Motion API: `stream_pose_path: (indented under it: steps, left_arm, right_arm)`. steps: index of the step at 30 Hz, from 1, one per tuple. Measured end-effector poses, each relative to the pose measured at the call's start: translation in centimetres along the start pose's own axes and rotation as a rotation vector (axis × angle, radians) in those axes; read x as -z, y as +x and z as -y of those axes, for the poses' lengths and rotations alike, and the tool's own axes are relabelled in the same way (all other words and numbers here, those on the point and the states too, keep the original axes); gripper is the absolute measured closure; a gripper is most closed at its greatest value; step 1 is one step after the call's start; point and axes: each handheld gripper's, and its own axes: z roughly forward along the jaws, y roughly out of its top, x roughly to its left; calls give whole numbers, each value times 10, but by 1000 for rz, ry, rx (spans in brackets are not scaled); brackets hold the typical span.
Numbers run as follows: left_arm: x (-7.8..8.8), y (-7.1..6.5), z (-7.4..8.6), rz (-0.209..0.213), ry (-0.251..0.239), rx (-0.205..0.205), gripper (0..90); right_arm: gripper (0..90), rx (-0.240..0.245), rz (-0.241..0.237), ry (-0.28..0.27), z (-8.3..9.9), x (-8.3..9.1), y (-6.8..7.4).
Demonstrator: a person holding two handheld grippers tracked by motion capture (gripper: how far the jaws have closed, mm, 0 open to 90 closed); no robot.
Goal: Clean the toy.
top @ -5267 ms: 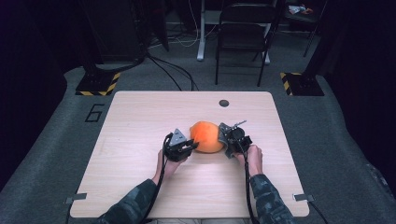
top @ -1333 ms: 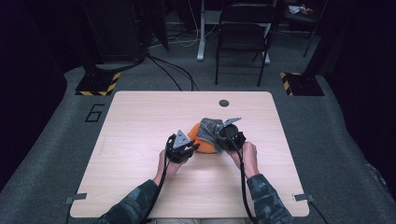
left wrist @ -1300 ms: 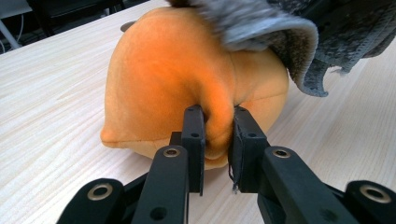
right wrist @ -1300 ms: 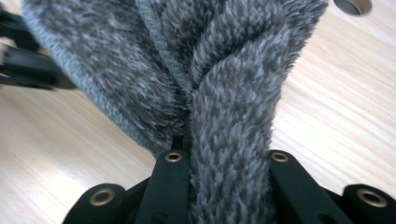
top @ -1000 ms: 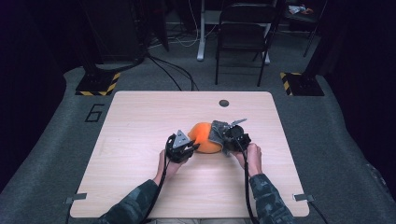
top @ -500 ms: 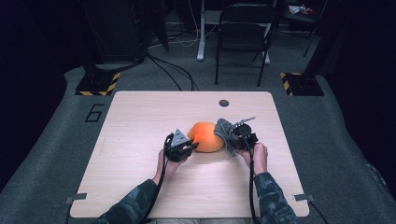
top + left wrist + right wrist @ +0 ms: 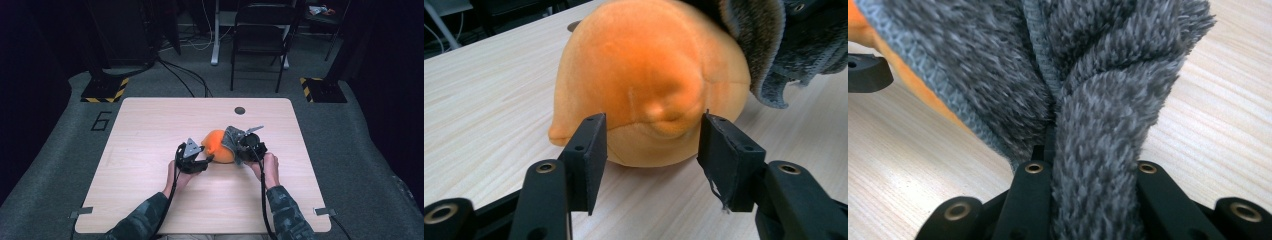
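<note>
1. In the high view we find the left claw point(image 7: 209, 159) just left of centre on the worktop point(image 7: 150, 130), held in the person's left hand point(image 7: 175, 177).
2. The left gripper view shows its jaws standing apart, one on either side of the lower front of the orange plush toy point(image 7: 649, 85). They have just been opening. The toy lies between the pads point(image 7: 591, 150), but we see a gap at each pad, so nothing is gripped.
3. The orange plush toy point(image 7: 218, 146) rests on the worktop at the centre of the high view, between the two claws. Its rounded body sits flat on the wood.
4. A grey fuzzy cloth point(image 7: 231, 139) is draped against the toy's right side in the high view. In the left gripper view the same cloth point(image 7: 774, 45) hangs at the upper right, overlapping the toy's edge.
5. The right claw point(image 7: 239, 150) is right of centre in the high view, held in the right hand point(image 7: 269, 167).
6. The right gripper view shows its jaws drawn together and clamped on a thick fold of the grey fuzzy cloth point(image 7: 1088, 100), which rises from between them.
7. A dark round hole point(image 7: 240, 110) marks the worktop near its far edge, above the toy in the frame.
</note>
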Motion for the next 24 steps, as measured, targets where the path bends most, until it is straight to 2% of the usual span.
stream_pose_path:
  steps: [2,4,6,8,9,10,13,14,16,18,19,21,24]
  left_arm:
    - [-3,-4,0,15,-12,-4,474]
    - [-6,-7,2,-1,-15,-16,573]
    - [-8,-5,4,-4,-24,-1,688]
    - [-7,-3,5,0,-26,16,761]
    - [-5,-2,4,-4,-24,9,777]
    - [-3,-1,3,0,-31,18,789]
    - [0,-2,-1,14,-44,30,803]
    - [1,-4,-3,16,-55,22,804]
    - [4,-8,-6,27,-52,16,804]
    - [3,-7,-6,30,-46,19,804]
    - [2,-6,-5,35,-47,31,804]
    - [2,-4,-4,35,-42,33,803]
    - [1,-4,-4,35,-41,33,801]
  right_arm:
    - [786,7,1,-9,0,-1,1]
    - [787,15,14,-8,0,-1,2]
    - [786,16,15,-13,0,-1,3]
    - [786,11,6,-8,-1,3,2]
    - [786,2,2,-18,-3,7,3]
    - [786,12,13,-48,-6,15,4]
    - [787,23,-9,-127,-16,33,18]
    - [786,51,-9,-144,-18,35,22]
    - [786,95,-9,-159,-22,36,38]
    - [787,139,27,-134,-21,29,46]
    - [787,151,40,-137,-20,26,46]
    - [787,123,25,-121,-19,22,41]
    - [787,99,32,-111,-16,19,32]
